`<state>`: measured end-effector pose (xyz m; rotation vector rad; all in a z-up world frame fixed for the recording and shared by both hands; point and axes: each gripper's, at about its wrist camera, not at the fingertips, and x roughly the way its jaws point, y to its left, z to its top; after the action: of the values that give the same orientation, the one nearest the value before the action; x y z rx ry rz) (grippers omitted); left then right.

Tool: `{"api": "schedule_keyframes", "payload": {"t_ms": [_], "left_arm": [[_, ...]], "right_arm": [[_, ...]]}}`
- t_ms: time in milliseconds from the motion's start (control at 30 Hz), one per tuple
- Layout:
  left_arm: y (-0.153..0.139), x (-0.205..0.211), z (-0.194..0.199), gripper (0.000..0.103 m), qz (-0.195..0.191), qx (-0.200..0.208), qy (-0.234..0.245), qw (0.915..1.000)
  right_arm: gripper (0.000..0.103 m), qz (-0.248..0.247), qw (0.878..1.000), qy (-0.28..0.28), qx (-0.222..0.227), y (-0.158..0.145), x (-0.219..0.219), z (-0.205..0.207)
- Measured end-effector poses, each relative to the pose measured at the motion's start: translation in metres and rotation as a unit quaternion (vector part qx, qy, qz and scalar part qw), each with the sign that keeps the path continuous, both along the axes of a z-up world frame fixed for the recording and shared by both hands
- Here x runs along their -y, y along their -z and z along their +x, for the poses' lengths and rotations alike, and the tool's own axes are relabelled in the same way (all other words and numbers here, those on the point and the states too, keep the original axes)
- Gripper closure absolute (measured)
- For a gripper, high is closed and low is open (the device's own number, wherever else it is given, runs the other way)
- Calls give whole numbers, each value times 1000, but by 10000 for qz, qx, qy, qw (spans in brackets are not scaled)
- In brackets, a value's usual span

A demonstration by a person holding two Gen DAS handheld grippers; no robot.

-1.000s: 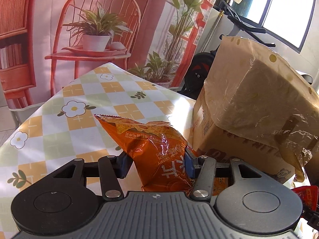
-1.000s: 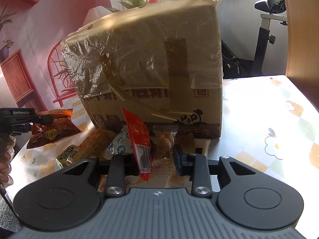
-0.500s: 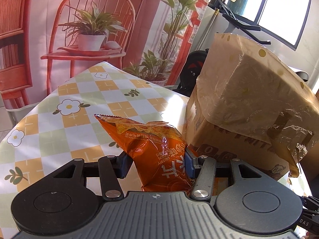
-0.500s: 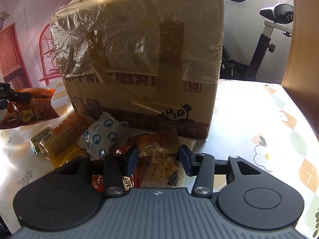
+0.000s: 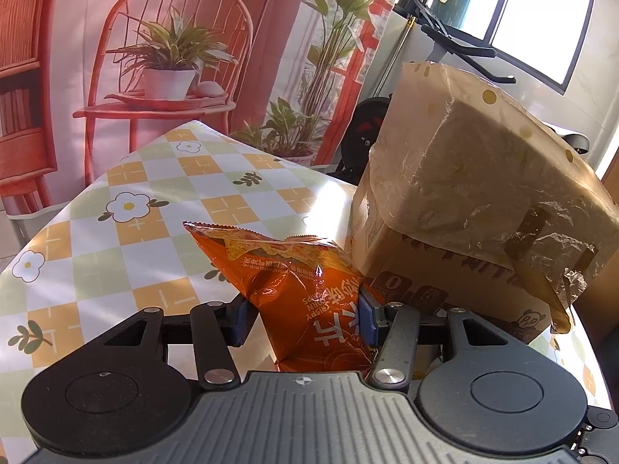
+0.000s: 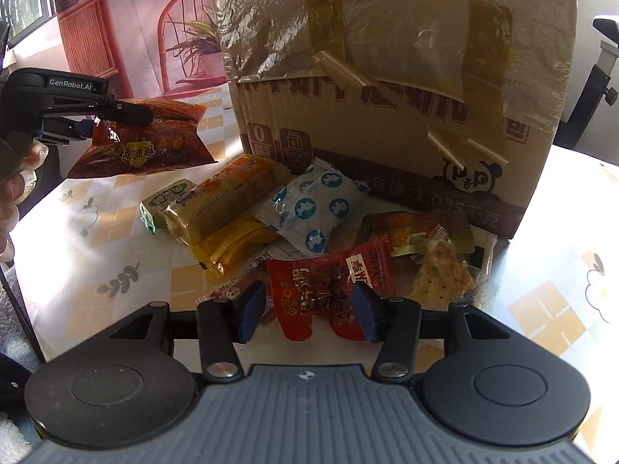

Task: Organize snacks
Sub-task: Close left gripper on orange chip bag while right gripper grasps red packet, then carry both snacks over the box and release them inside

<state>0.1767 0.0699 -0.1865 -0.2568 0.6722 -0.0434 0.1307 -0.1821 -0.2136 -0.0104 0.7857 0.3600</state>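
Note:
My left gripper is shut on an orange chip bag and holds it above the table; the same bag and gripper show at the left of the right wrist view. My right gripper is open, its pads either side of a red snack packet lying on the table. Behind it lie a blue-dotted white packet, yellow-orange bars, a green packet and a cracker packet.
A large cardboard box, wrapped in plastic and tape, stands just behind the snack pile and to the right of the left gripper. The checked flower tablecloth stretches away to the left. An exercise bike stands behind the box.
My right gripper let go of the red packet it held upright; the packet now lies flat between the open jaws and the gripper has come lower. The left gripper kept its bag.

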Motion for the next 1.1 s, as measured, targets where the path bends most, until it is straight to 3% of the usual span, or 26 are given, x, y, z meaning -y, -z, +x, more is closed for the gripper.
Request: {"api": "schedule_keyframes", "payload": {"t_ms": [233, 300, 400, 533, 600, 633, 900, 1100], "left_arm": [[1, 1, -2, 48, 10, 12, 45, 10000], [1, 1, -2, 48, 10, 27, 50, 10000], [0, 0, -3, 48, -2, 51, 55, 10000], [-3, 3, -6, 48, 61, 131, 83, 9999], [-6, 5, -9, 48, 123, 210, 110, 9996], [-9, 6, -11, 48, 162, 267, 133, 9994], [-39, 17, -31, 48, 402, 841, 267, 9953], [-74, 24, -44, 48, 473, 1375, 205, 9892]], "right_arm": [[47, 51, 10000, 35, -42, 9, -7, 9], [52, 80, 9999, 77, -23, 8, -6, 9], [70, 196, 9996, 212, -25, 9, 1, 8], [80, 311, 9989, 336, -19, 5, 9, 4], [81, 424, 9984, 349, 121, -1, 12, 0], [91, 468, 9981, 345, 227, -7, 13, -4], [91, 781, 9925, 158, 928, -52, 13, -19], [91, 1024, 9810, -30, 1648, -99, 12, -28]]}}
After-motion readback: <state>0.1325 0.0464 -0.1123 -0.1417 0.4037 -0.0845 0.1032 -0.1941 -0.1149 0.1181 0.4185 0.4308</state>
